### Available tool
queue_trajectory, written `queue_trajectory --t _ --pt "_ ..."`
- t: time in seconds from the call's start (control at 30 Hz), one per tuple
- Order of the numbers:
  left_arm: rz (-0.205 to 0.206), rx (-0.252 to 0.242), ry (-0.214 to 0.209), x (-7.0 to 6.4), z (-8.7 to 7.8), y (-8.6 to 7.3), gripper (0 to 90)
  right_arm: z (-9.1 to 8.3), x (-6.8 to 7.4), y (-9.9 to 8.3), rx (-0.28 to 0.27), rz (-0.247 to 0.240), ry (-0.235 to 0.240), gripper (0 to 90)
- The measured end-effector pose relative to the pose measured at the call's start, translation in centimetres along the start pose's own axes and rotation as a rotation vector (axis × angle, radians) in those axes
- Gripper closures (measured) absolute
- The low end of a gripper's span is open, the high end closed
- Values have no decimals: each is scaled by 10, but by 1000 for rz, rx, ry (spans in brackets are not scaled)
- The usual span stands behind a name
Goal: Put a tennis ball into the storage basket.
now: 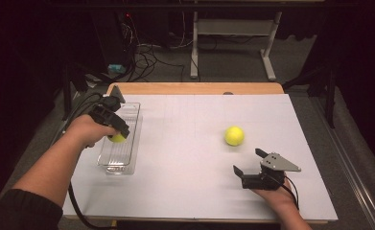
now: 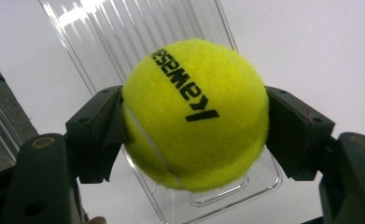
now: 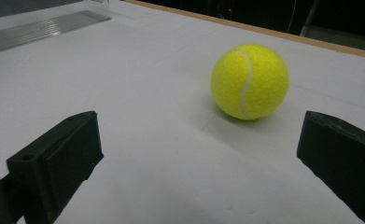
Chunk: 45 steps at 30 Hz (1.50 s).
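My left gripper [image 1: 119, 135] is shut on a yellow tennis ball [image 1: 117, 138] and holds it over the clear plastic tray [image 1: 132, 112] at the table's left. In the left gripper view the ball [image 2: 196, 114] with black lettering is pinched between both jaws, above the ribbed tray [image 2: 101, 37]. A second yellow tennis ball [image 1: 234, 135] lies loose on the white table to the right of centre. My right gripper [image 1: 249, 161] stands open near the front right, a short way in front of that ball. In the right gripper view the ball [image 3: 249, 80] rests beyond the wide-apart jaws.
The white table surface [image 1: 190, 158] has a wooden edge [image 1: 194, 88] at the back. Behind it on the floor stand a white table frame [image 1: 233, 33] and tangled cables [image 1: 142, 57]. The left gripper's cable [image 1: 77, 211] hangs off the table's front left.
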<state>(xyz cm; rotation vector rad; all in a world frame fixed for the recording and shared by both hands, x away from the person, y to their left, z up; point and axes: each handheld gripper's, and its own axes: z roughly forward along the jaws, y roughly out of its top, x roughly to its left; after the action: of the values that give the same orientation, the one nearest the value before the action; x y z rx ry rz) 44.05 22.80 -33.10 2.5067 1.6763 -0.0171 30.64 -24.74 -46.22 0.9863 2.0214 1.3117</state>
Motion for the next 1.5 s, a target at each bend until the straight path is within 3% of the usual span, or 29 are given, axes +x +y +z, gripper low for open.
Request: queue_trajectory --t 0.37,0.77,1.03,1.1,1.2,1.5 --pt "-25 10 15 7 9 16 269 0 0 -1 4 11 -3 0" --pt "-62 16 2 18 25 22 267 -1 0 0 -1 6 -6 0" --pt "-59 5 13 13 28 27 261 0 1 0 3 2 -1 0" --pt "-51 -19 24 12 24 28 123 0 0 0 3 5 -2 0" --pt "-29 -5 10 8 20 28 6 0 0 0 1 5 -5 0" --pt "-8 -12 1 -3 11 24 6 0 -2 1 4 10 -10 0"
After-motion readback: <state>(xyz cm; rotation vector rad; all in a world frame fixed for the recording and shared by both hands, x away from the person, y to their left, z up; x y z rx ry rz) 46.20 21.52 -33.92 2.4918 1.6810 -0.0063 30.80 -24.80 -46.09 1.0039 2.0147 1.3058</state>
